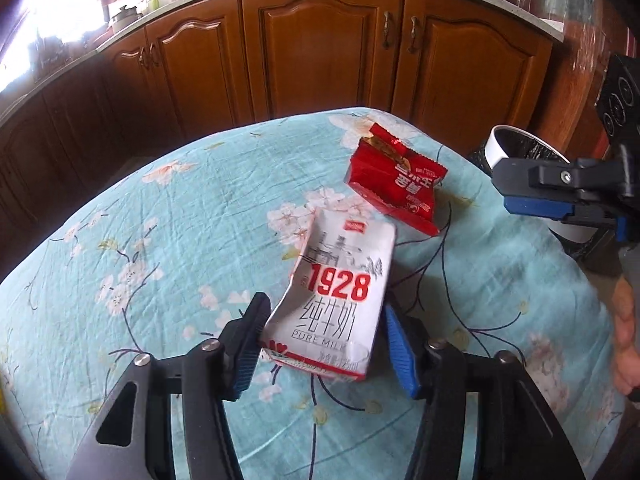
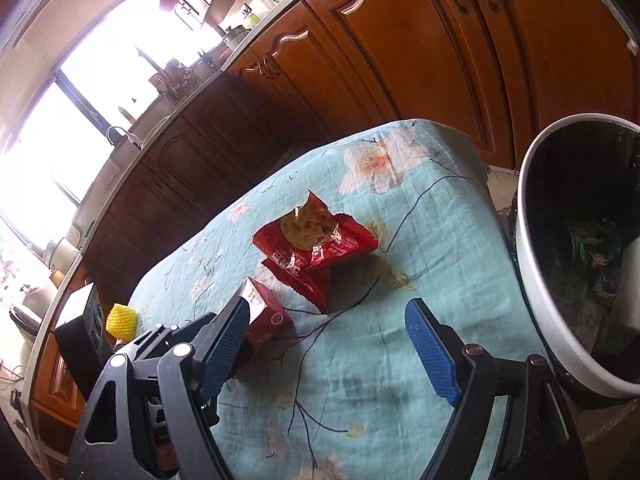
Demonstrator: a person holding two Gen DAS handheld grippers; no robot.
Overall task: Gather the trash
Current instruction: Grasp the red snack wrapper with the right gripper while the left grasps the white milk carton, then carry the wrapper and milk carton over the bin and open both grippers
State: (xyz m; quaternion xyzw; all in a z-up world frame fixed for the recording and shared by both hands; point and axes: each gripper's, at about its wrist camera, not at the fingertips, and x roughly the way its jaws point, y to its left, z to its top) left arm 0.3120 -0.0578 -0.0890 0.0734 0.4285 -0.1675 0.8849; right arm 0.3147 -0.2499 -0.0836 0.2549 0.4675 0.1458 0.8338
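Observation:
A crumpled white milk carton (image 1: 336, 300) marked "1928" lies on the blue floral tablecloth (image 1: 160, 240). My left gripper (image 1: 320, 344) is open, its jaws on either side of the carton's near end, not clamped. A red snack wrapper (image 1: 396, 180) lies just beyond it. In the right wrist view the red wrapper (image 2: 316, 248) lies mid-table, the carton's end (image 2: 264, 316) beside the left gripper. My right gripper (image 2: 332, 344) is open and empty above the cloth (image 2: 380, 360). A white bin with a black liner (image 2: 532, 280) stands at the right and holds some trash.
Brown kitchen cabinets (image 1: 320, 48) run behind the table under a pale counter. The bin (image 1: 496, 148) shows at the table's right edge in the left wrist view, behind my right gripper (image 1: 520, 188). A yellow spiky object (image 2: 120, 320) sits at the left.

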